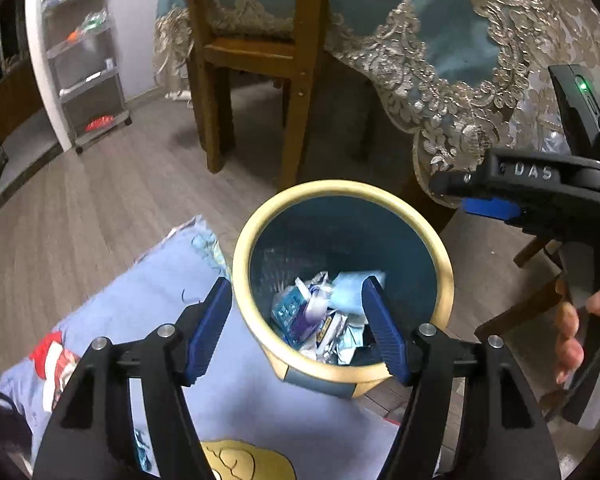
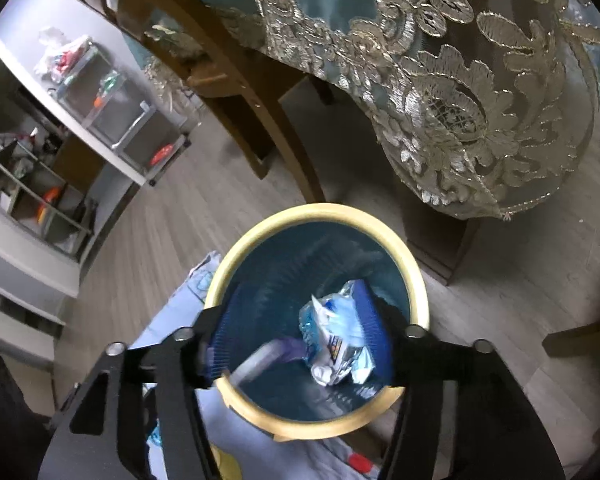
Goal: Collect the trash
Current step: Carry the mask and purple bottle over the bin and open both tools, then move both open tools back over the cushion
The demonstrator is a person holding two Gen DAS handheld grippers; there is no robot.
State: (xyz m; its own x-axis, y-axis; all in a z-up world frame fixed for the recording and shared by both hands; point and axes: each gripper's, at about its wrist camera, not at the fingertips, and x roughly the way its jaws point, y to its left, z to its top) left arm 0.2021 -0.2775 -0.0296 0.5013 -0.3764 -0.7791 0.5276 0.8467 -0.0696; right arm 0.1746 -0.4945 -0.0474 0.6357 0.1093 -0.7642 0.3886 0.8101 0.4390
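Note:
A round waste bin with a cream rim (image 1: 340,188) (image 2: 320,212) and a teal inside stands on the floor. Crumpled wrappers and tissues (image 1: 312,312) lie at its bottom. My left gripper (image 1: 296,284) hangs over the bin's mouth, open, with nothing between its blue pads. My right gripper (image 2: 298,288) is over the bin too, jaws wide apart. A crumpled blue and white wrapper (image 2: 336,336) sits loose against its right pad, blurred, and the left pad does not touch it. A blurred purple and white piece (image 2: 268,356) shows beside it. In the left wrist view the right gripper (image 1: 460,196) reaches in from the right.
A wooden chair (image 1: 256,52) and a table under a teal cloth with gold lace (image 1: 440,60) stand behind the bin. A pale blue printed cloth (image 1: 148,300) lies left of it. A shelf cart (image 1: 84,60) is far left. A person's hand (image 1: 572,332) holds the right gripper.

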